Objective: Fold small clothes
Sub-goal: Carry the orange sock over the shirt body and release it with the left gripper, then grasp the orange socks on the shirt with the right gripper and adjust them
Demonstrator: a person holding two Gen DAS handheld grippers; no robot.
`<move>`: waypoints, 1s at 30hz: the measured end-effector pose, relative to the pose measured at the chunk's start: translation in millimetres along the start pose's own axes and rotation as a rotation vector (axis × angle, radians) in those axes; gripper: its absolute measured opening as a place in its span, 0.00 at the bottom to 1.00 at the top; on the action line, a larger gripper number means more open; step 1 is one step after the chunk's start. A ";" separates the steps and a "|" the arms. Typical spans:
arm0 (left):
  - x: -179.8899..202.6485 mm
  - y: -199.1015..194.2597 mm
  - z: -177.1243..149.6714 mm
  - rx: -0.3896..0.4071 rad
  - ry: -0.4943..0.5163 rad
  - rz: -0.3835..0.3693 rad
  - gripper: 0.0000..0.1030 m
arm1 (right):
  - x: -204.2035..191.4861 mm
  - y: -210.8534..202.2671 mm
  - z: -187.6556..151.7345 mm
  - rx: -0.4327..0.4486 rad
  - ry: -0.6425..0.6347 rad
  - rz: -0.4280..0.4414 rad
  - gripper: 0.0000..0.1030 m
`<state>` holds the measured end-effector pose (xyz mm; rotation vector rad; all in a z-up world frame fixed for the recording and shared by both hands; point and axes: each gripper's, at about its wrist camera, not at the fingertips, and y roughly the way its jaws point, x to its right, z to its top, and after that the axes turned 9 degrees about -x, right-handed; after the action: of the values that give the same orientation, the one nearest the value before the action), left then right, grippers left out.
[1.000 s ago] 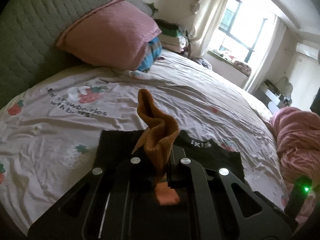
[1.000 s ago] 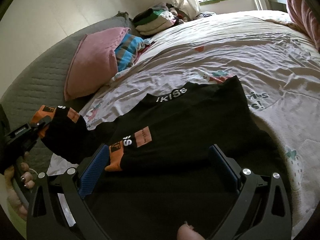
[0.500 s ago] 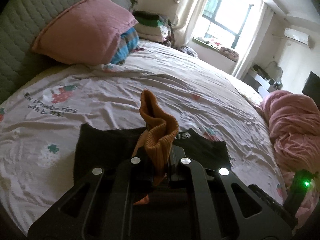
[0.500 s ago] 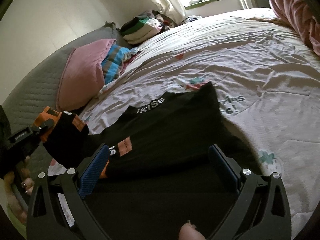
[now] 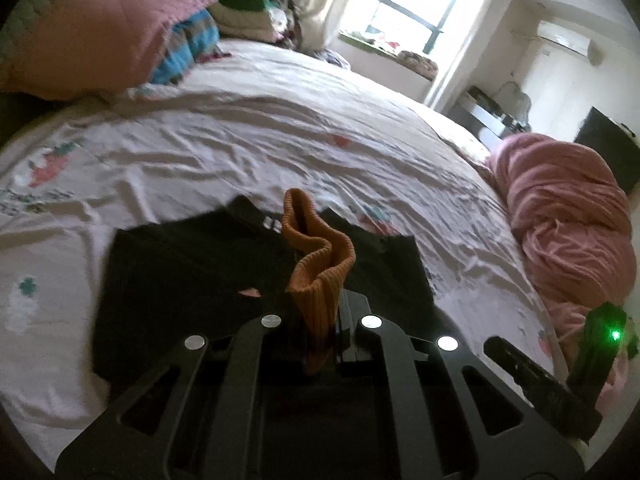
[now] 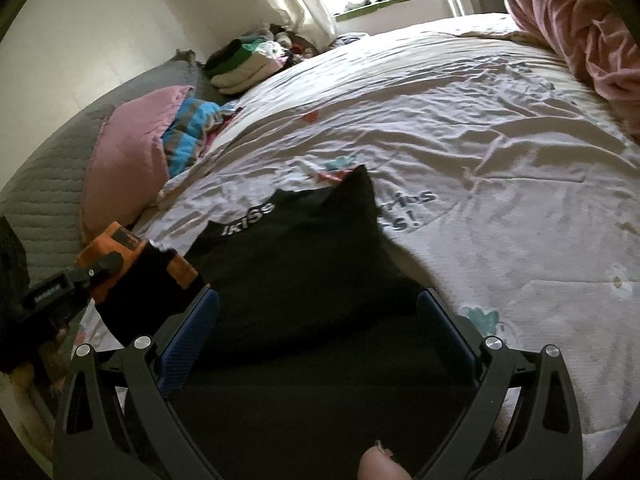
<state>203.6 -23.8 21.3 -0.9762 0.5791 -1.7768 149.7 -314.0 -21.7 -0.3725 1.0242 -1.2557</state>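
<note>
A small black garment with white lettering and orange trim lies on the bed; it also shows in the right wrist view. My left gripper is shut on its orange ribbed cuff, which stands up from the jaws. In the right wrist view the left gripper holds that orange-and-black sleeve raised at the left. My right gripper is open and empty, low over the near part of the black garment, its blue pads on either side.
The bed has a pale sheet printed with strawberries. A pink pillow and striped cloth lie at the head. Folded clothes sit by the window. A pink blanket heap lies on the right.
Both grippers have drawn back toward the near edge of the bed. The left one still holds the orange cuff and has swung right, and the garment lies farther away.
</note>
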 end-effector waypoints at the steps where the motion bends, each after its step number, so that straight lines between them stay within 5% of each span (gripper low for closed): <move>1: 2.2 5.9 -1.3 -0.013 0.010 -0.008 0.03 | 1.7 0.3 0.7 0.002 0.005 -0.009 0.96; 7: 6.1 32.6 -12.8 -0.089 0.051 -0.093 0.08 | 6.6 1.9 4.8 0.012 0.025 -0.066 0.96; 12: 2.5 43.5 -18.6 -0.141 0.046 -0.179 0.45 | 8.5 7.2 6.6 0.005 0.050 -0.107 0.96; 18: -11.0 30.6 -12.3 -0.106 0.013 -0.198 0.58 | -2.7 19.2 4.9 -0.032 0.024 -0.119 0.96; 28: -76.1 -13.1 7.1 0.010 -0.116 0.088 0.88 | -52.9 74.6 -29.5 -0.252 -0.075 -0.015 0.94; 30: -91.3 -22.8 9.3 0.032 -0.153 0.112 0.88 | -58.0 83.0 -34.9 -0.270 -0.072 -0.011 0.85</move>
<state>216.3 69.4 11.3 -1.0275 0.4969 -1.5927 173.9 -224.9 -76.1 -0.6280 1.1336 -1.1072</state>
